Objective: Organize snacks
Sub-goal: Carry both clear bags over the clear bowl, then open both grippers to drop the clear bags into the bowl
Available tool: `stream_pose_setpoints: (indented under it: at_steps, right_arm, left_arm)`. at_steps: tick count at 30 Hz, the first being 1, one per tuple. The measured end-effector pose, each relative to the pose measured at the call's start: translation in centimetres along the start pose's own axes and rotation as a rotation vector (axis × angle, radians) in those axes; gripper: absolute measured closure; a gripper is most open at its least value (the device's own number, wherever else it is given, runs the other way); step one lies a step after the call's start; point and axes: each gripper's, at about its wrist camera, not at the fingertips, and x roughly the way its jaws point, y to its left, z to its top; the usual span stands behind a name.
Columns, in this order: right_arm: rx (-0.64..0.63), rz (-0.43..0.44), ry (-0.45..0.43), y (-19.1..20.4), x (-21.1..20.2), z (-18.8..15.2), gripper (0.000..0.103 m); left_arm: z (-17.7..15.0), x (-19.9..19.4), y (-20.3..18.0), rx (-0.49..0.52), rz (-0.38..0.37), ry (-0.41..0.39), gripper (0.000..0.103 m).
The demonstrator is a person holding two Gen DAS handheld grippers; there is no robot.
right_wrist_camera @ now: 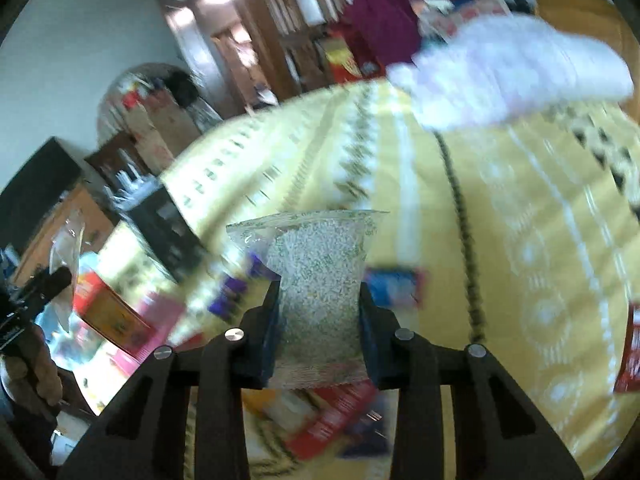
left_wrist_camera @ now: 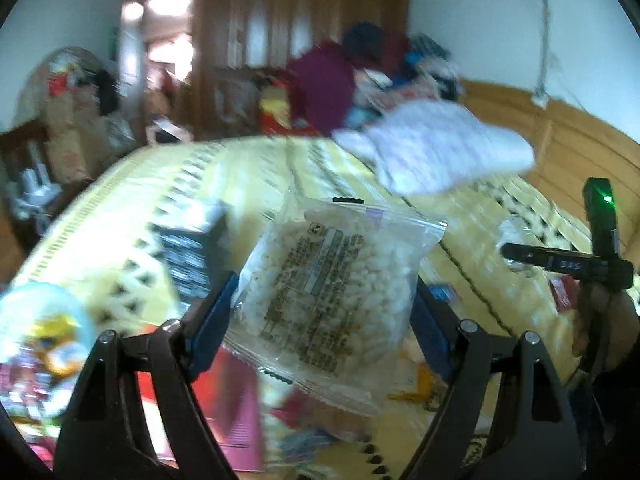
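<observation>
Above the yellow bed [left_wrist_camera: 248, 184], the left tongs [left_wrist_camera: 324, 304] pinch a rice-cracker packet [left_wrist_camera: 332, 292] across its width; the right tongs [right_wrist_camera: 318, 316] squeeze a speckled cracker packet [right_wrist_camera: 320, 288]. Both look light, crinkly, brittle inside; edge grips suit.

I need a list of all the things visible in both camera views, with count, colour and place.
rice cracker packet: 1, clear, pale cracker inside, between left gripper's fingers.
speckled snack packet: 1, clear, greenish-white, between right gripper's fingers.
bedspread: 1, yellow patterned, under everything.
pillow: 1, white, far end of bed.
black box: 1, on the bed, left.
red packets: several, blurred, near edge.
wardrobe: 1, brown, behind.
left gripper: black, closed on packet.
right gripper: black, closed on packet.
</observation>
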Motion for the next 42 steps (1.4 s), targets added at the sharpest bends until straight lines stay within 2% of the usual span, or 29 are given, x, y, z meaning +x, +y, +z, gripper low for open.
stream_pose_setpoints:
  at_steps: [6, 10, 14, 18, 24, 29, 34, 42]
  right_arm:
    - [-0.097, 0.135, -0.072, 9.8, -0.9, 6.1, 0.065]
    - [-0.168, 0.235, -0.079, 17.8, 0.1, 9.7, 0.065]
    - [-0.25, 0.341, -0.054, 26.9, 2.0, 11.9, 0.065]
    - [-0.338, 0.428, 0.002, 35.8, 4.2, 12.2, 0.065]
    - [-0.448, 0.528, 0.136, 47.3, 8.5, 10.4, 0.065]
    - [-0.52, 0.535, 0.246, 52.8, 12.4, 6.7, 0.065]
    - [-0.552, 0.535, 0.324, 54.9, 15.5, 3.1, 0.065]
    - [-0.576, 0.541, 0.356, 56.0, 17.8, 1.1, 0.065]
  left_arm:
    - [2.6, -5.4, 8.4, -0.106, 0.172, -0.064, 0.021]
    - [3.9, -8.3, 14.3, -0.181, 0.286, -0.092, 0.021]
    - [4.1, -10.6, 20.0, -0.261, 0.391, -0.098, 0.021]
    - [3.3, -11.3, 25.7, -0.356, 0.481, -0.063, 0.021]
    - [0.4, -10.3, 29.6, -0.417, 0.585, 0.035, 0.021]
    - [-2.6, -9.3, 30.8, -0.461, 0.592, 0.115, 0.021]
    - [-5.1, -8.4, 32.2, -0.5, 0.582, 0.182, 0.021]
    - [-5.2, -9.0, 33.0, -0.511, 0.576, 0.178, 0.021]
